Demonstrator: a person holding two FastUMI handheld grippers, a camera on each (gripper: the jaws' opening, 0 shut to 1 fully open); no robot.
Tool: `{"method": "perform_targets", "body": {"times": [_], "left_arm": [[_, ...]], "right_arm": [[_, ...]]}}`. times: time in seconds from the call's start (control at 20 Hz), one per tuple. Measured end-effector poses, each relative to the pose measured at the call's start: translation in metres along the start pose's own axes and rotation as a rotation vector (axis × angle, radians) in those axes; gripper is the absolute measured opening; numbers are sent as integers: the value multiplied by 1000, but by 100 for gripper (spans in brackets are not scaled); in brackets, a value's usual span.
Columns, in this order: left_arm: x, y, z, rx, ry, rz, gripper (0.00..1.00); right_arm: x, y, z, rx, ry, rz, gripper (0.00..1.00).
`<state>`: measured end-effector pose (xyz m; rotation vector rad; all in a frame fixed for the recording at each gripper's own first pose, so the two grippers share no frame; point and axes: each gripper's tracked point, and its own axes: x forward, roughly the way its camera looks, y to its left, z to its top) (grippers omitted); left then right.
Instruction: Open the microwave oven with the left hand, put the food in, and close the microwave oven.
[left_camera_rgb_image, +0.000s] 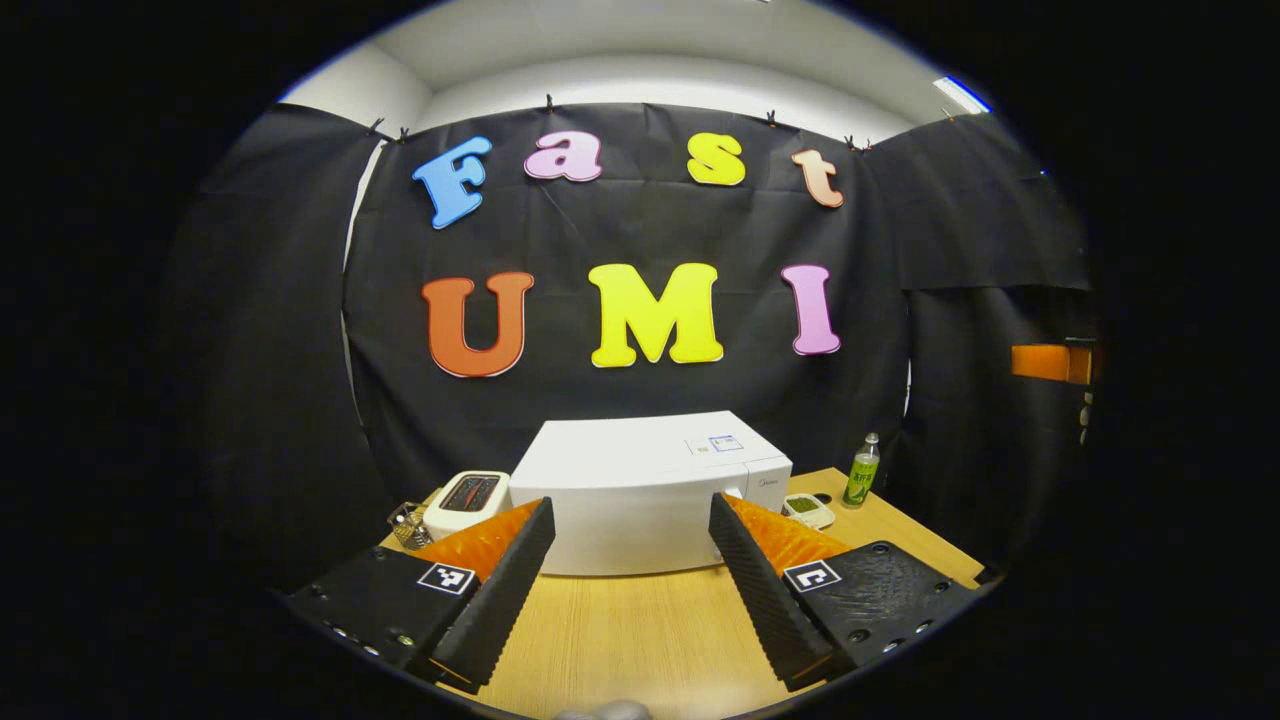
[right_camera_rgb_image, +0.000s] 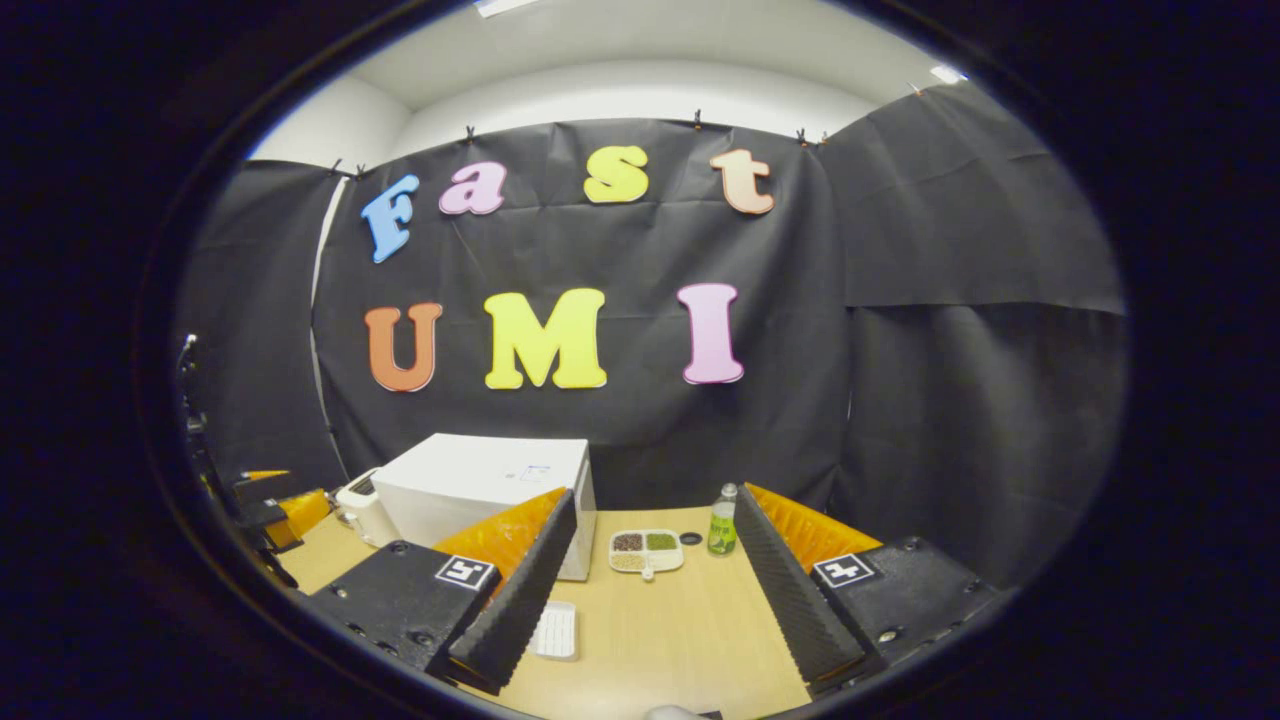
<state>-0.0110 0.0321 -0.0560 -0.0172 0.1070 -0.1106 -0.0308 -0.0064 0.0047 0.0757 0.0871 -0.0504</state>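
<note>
The white, box-shaped microwave (left_camera_rgb_image: 650, 490) is seen shut at the back of the wooden table (left_camera_rgb_image: 640, 640). The left claw (left_camera_rgb_image: 632, 560) is held open in front of it, empty and well apart. The right claw (right_camera_rgb_image: 645, 575) is likewise open and empty. The food tray (right_camera_rgb_image: 646, 551), a pale divided dish, lies just right of the microwave, beside a green bottle (right_camera_rgb_image: 722, 522). Likely risk: the smooth door edge may slip from the ribbed fingers (left_camera_rgb_image: 500, 590).

The left gripper view faces the microwave (left_camera_rgb_image: 645, 495) squarely at 12 o'clock, fairly near. The right gripper view sees the microwave at 10 o'clock, farther off. Both share the wooden surface (right_camera_rgb_image: 660, 620).
</note>
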Motion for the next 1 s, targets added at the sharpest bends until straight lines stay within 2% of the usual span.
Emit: {"method": "perform_targets", "body": {"times": [0.05, 0.1, 0.25, 0.3, 0.35, 0.4, 0.5, 0.55, 0.6, 0.65, 0.85, 0.9, 1.0], "left_arm": [[-7, 1, 9, -2, -22, 1, 96], [-13, 5, 16, -2, -37, 8, 96], [-24, 8, 30, -14, -66, 6, 96], [-27, 10, 33, -14, -68, 10, 100], [-29, 12, 35, -17, -69, 11, 96], [-31, 13, 38, -21, -77, 11, 96], [-34, 18, 46, -25, -92, 19, 100], [-36, 20, 49, -28, -101, 23, 96], [-38, 22, 52, -34, -107, 25, 96], [-39, 22, 54, -38, -112, 26, 96], [-39, 23, 58, -26, -118, 22, 96], [-39, 22, 60, -25, -119, 19, 96], [-39, 22, 63, -22, -123, 20, 96]], "right_arm": [[-5, 5, 0, 3, -1, 4, 100], [-9, 10, 1, 7, -3, 6, 92], [-18, 19, 6, 2, -19, 10, 92], [-20, 23, 9, 2, -23, 13, 100], [-22, 26, 9, -2, -25, 15, 92], [-24, 28, 10, -6, -28, 15, 100], [-27, 31, 11, -10, -30, 16, 100], [-27, 32, 9, -10, -26, 14, 100], [-28, 34, 8, -11, -23, 14, 100], [-28, 34, 7, -12, -21, 11, 92], [-30, 33, 4, -9, -20, 2, 92], [-30, 32, 4, -9, -18, 1, 100], [-29, 29, 4, -5, -18, -4, 100]]}}
